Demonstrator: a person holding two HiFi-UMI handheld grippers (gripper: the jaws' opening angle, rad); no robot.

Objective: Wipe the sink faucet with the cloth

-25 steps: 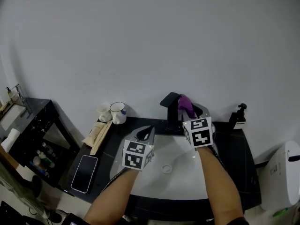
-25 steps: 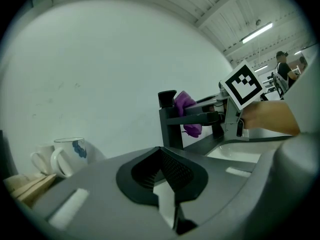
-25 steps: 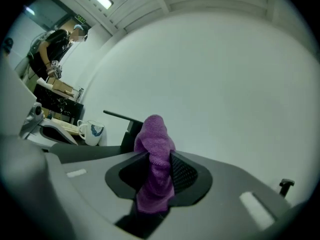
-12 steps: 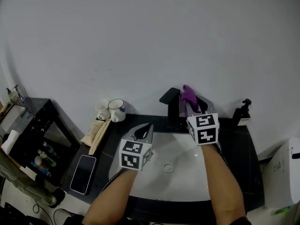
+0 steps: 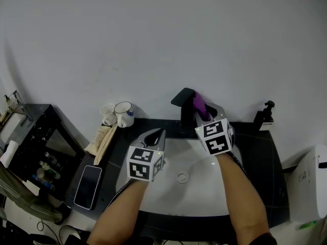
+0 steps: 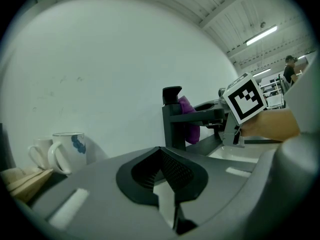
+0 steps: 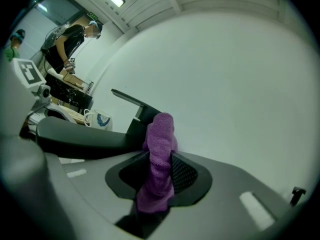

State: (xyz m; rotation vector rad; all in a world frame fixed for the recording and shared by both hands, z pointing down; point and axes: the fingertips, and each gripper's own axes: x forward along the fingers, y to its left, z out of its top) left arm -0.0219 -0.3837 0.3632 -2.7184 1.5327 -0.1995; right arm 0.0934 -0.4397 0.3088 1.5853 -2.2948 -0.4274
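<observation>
Head view: over the white sink, the left gripper is seen closed and empty. Against the black faucet, the purple cloth is pressed, clamped in the right gripper; steady contact along it is advised.

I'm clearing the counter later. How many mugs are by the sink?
2. Both stand side by side on the counter, left of the faucet: a plain white mug further left, a blue-patterned mug nearer the faucet. None seem hidden.
</observation>
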